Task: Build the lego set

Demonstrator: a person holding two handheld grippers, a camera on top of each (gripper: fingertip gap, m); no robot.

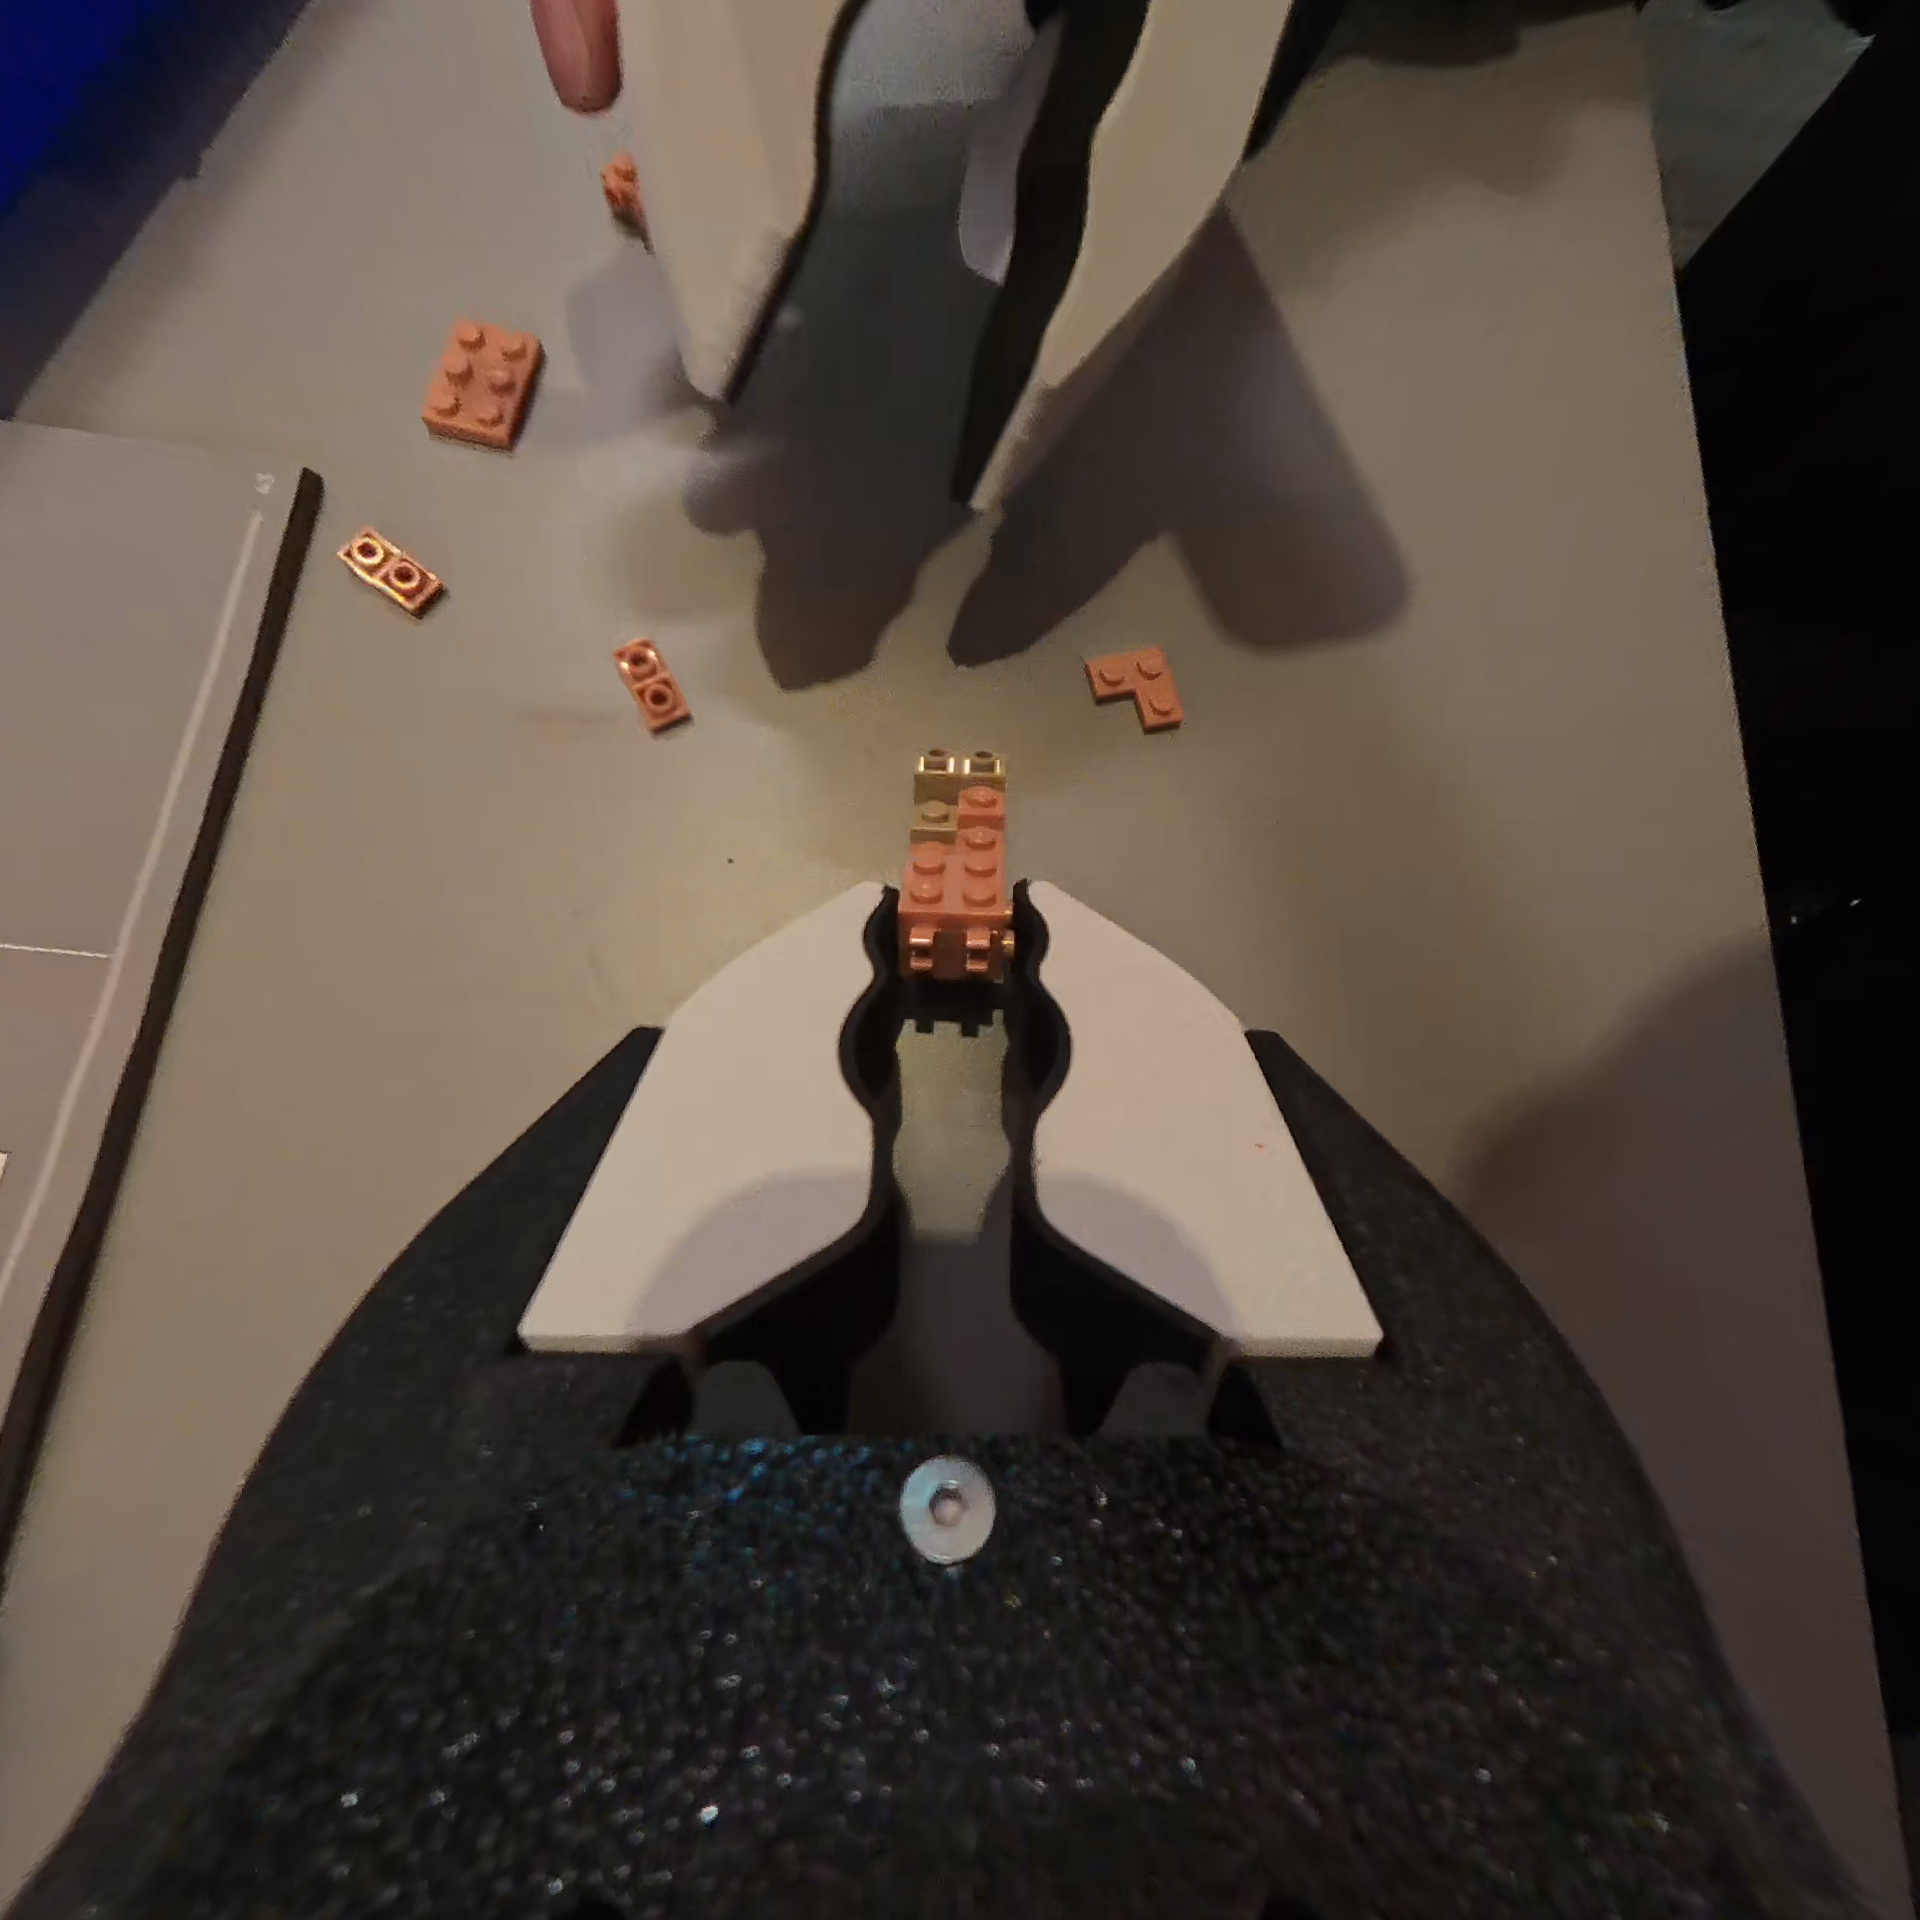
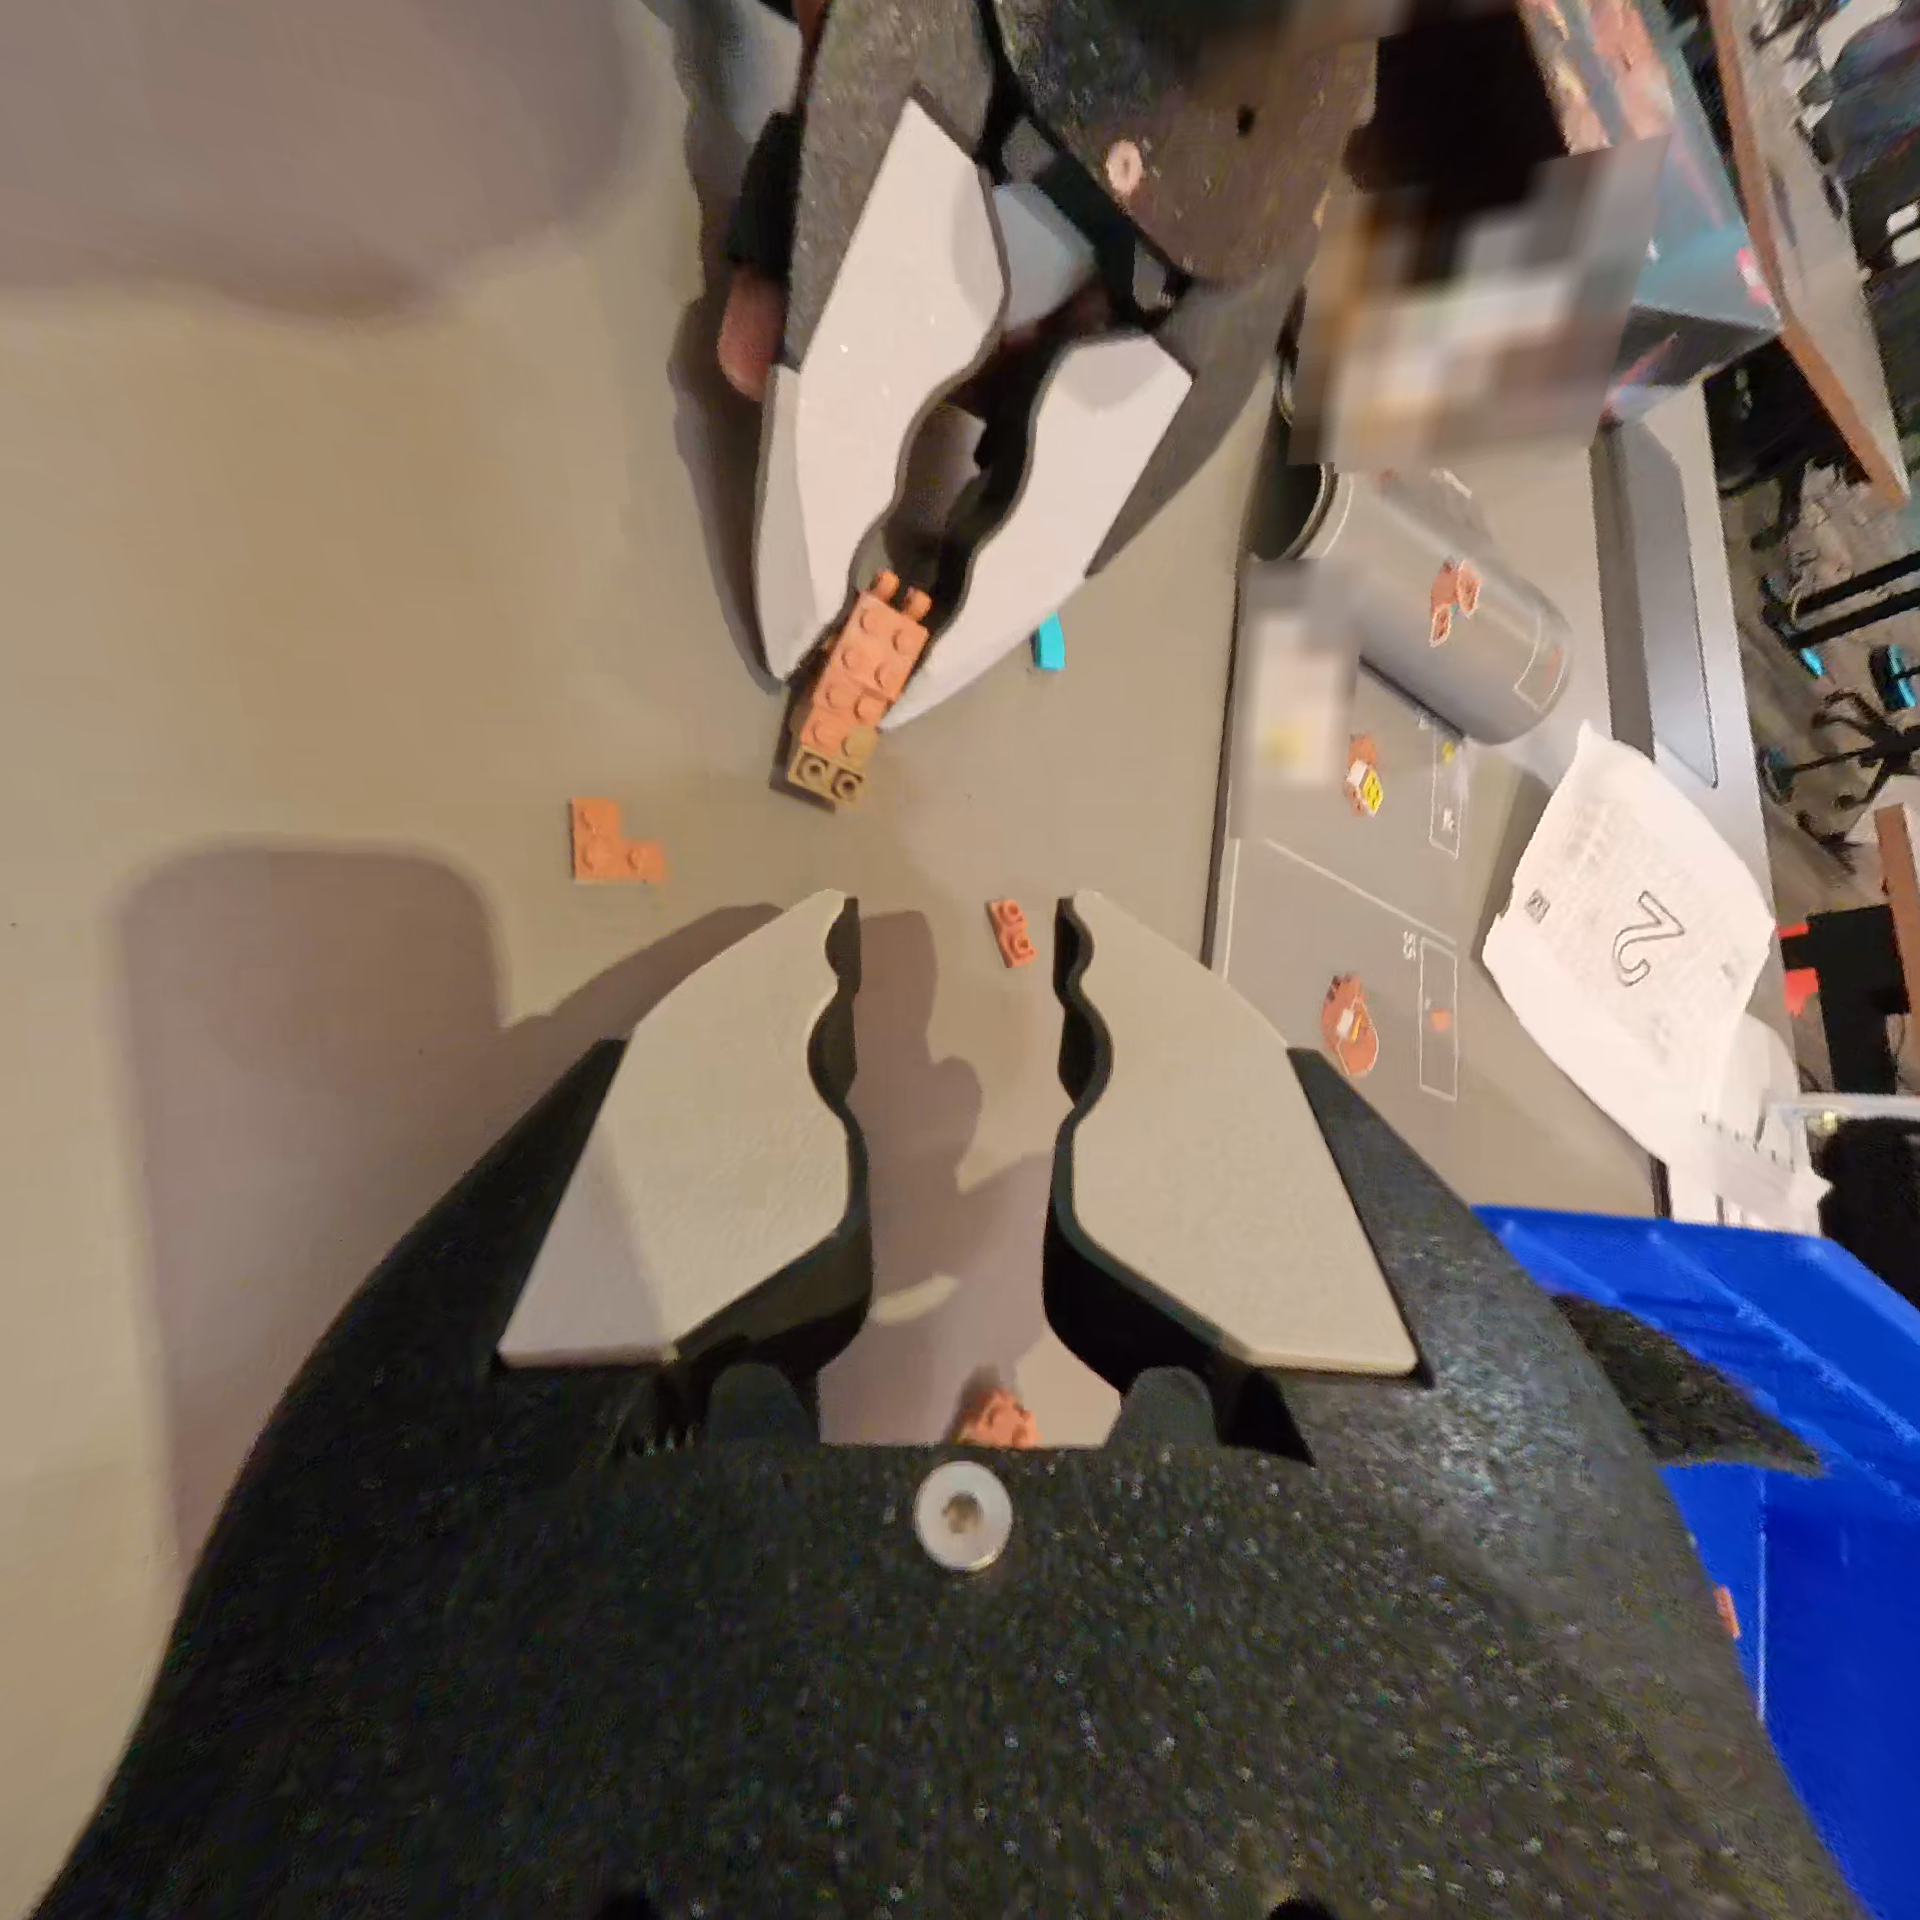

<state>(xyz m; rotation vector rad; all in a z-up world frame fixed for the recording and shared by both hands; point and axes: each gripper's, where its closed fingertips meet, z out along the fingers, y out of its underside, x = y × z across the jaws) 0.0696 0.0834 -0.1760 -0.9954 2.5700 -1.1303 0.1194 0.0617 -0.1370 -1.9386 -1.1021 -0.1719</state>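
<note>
Salmon brick stack [image 1: 954, 878] is pinched by left gripper [image 1: 954, 935] (tan end overhanging); right gripper [image 2: 956, 914] is spread above small plate [image 2: 1011, 932]. Stack may be twisted loose.

A flat grey bench [image 1: 1351, 831] carries the things. Loose salmon-coloured toy bricks lie scattered on it: a square studded plate [image 1: 483, 382], two small two-stud plates [image 1: 391, 570] [image 1: 651, 685], and an L-shaped plate [image 1: 1136, 685]. A small turquoise piece [image 2: 1050, 641] lies farther off. Along one side rests a dark grey instruction booklet [image 2: 1340, 883], open flat, with a grey cylinder [image 2: 1455, 623] lying across it and a white printed paper bag [image 2: 1631, 935] beside it. A blue plastic bin [image 2: 1787, 1455] stands near the booklet's corner.
</note>
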